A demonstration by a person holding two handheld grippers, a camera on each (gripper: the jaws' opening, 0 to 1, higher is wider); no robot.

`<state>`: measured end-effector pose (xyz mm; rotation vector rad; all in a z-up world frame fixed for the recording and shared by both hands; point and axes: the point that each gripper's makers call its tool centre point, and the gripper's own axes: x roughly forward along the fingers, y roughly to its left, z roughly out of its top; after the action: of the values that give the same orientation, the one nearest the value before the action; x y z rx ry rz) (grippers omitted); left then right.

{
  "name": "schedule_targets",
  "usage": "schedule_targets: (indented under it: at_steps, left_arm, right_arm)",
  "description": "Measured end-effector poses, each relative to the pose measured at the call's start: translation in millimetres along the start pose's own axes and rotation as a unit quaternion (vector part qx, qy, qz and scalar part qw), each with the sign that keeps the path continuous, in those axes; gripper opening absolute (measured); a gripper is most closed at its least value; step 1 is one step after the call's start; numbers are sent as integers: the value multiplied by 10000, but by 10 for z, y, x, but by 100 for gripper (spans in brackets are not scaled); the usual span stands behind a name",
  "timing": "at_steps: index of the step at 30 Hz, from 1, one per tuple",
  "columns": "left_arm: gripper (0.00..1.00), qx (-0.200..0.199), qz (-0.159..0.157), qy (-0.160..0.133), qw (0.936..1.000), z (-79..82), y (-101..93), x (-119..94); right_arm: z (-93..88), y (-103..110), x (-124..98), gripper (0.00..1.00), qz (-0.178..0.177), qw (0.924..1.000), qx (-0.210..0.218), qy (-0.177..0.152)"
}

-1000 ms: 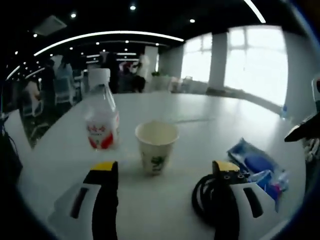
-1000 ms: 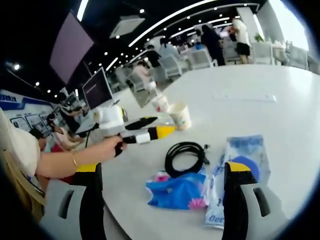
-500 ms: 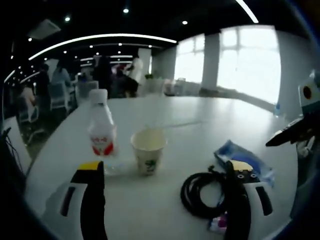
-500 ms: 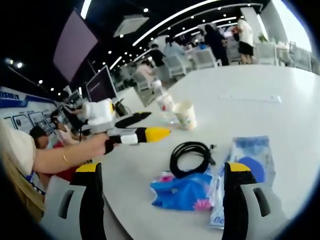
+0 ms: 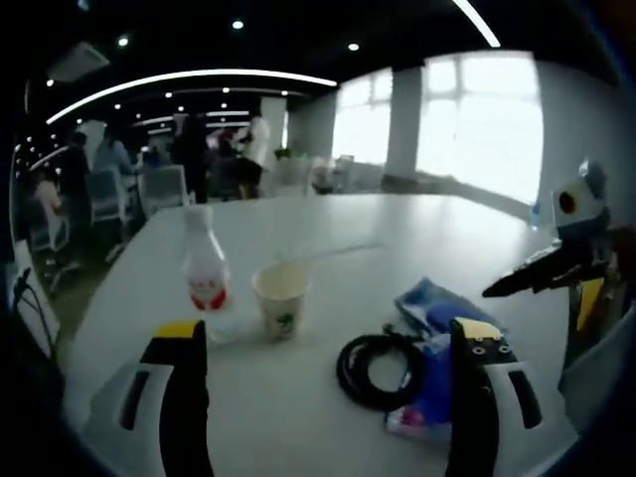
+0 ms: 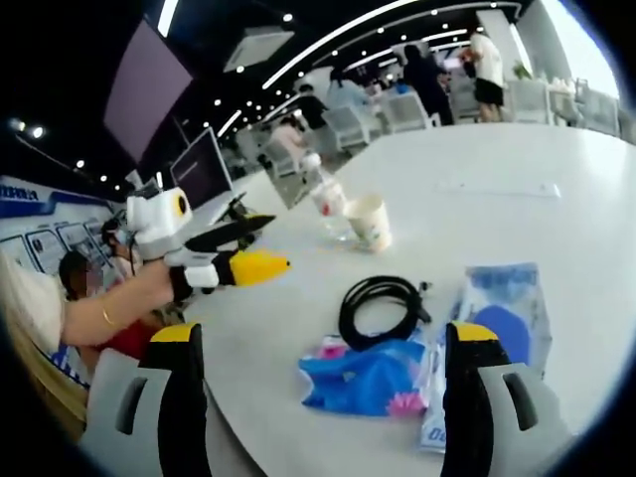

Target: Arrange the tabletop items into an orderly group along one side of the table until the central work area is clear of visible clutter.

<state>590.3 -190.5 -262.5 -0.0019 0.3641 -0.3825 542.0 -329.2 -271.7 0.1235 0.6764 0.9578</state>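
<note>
In the left gripper view, the left gripper has its jaws spread wide with nothing between them, above the white round table. Ahead of the left jaw stands a clear plastic bottle with a red label, and just beside it, between the jaws, a white paper cup. A coiled black cable lies near the right jaw, touching a blue plastic packet. The right gripper view shows the right gripper with jaws also spread and empty; between them lies a crumpled blue bag with pink marks, and the flat blue packet is at the right jaw. The left gripper enters there from the left, held by a hand.
</note>
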Motion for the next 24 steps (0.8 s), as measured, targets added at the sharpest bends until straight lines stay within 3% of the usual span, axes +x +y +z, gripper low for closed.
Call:
schedule_targets:
  at_steps: [6, 13, 24]
  left_arm:
    - [99, 94, -144, 86, 9998, -13, -127, -154]
    - [99, 291, -279, 36, 9992, 91, -331, -356]
    - [99, 402, -532, 329, 9972, -80, -596, -580]
  right_arm:
    - [-68, -42, 27, 100, -78, 9999, -52, 128]
    - [-209, -106, 97, 99, -122, 9994, 82, 315]
    - [-378, -287, 171, 99, -414, 9975, 231, 519]
